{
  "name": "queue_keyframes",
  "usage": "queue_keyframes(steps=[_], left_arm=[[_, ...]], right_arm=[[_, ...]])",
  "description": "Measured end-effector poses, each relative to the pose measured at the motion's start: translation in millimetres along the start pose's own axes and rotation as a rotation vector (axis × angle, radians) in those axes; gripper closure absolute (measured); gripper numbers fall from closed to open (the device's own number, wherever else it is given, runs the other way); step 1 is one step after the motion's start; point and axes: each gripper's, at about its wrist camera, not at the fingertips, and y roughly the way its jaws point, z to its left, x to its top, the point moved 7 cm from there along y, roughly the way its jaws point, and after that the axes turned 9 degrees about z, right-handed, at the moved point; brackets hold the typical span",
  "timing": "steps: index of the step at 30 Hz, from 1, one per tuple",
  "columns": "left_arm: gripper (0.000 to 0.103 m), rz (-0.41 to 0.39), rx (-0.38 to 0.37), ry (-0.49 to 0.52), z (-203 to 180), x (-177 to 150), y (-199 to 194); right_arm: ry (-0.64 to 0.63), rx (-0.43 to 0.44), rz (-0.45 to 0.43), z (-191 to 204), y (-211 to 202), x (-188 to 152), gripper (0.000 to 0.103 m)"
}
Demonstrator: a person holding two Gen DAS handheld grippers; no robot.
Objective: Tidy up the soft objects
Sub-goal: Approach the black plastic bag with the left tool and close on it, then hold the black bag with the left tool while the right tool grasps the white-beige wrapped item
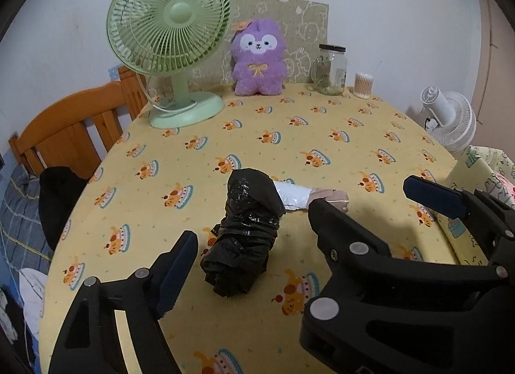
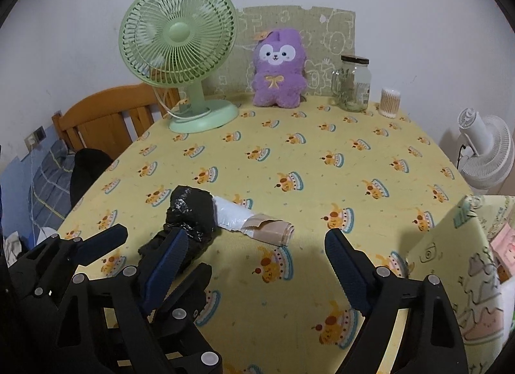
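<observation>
A black crumpled plastic bag roll (image 1: 244,232) lies on the yellow tablecloth (image 1: 289,136). Behind it lies a white-and-beige bag roll (image 1: 299,197), its left end under the black one. Both show in the right wrist view: the black roll (image 2: 190,213) and the white-and-beige roll (image 2: 254,221). My left gripper (image 1: 251,239) is open, its fingers either side of the black roll, not touching. My right gripper (image 2: 254,261) is open and empty just in front of the white-and-beige roll. A purple plush toy (image 1: 259,59) sits at the table's far edge.
A green desk fan (image 1: 170,36) stands at the back left. A glass jar (image 1: 331,70) and a cotton swab tub (image 1: 363,84) stand at the back right. A wooden chair (image 1: 74,126) is left of the table, a white fan (image 1: 450,120) right.
</observation>
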Motion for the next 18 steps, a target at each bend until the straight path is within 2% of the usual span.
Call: queue_keyframes(steps=[4,7,11,14,16,18], left_arm=[[0.021,0.035,-0.023,-0.013,0.8,0.7,12.6],[0.028,0.058,-0.024,-0.016,0.6,-0.1,19.6],[0.029,0.092,-0.042,-0.026,0.7,-1.0,29.3],[0.043,0.106,-0.042,-0.038,3.3,-1.8,32.6],[0.061,0.125,-0.048,-0.052,6.2,-2.6,36.6],[0.065,0.139,-0.051,-0.066,9.2,-3.2,39.8]], right_arm=[[0.002,-0.007,0.018,-2.2,10.1,1.1,0.014],[-0.004,-0.024,0.021,-4.9,15.9,2.4,0.014],[-0.005,-0.033,0.032,-8.1,22.6,3.3,0.014],[-0.004,-0.02,0.046,-8.1,27.0,3.1,0.014],[-0.007,-0.023,0.046,-7.5,28.4,3.8,0.014],[-0.011,-0.022,0.047,-6.6,29.4,4.6,0.014]])
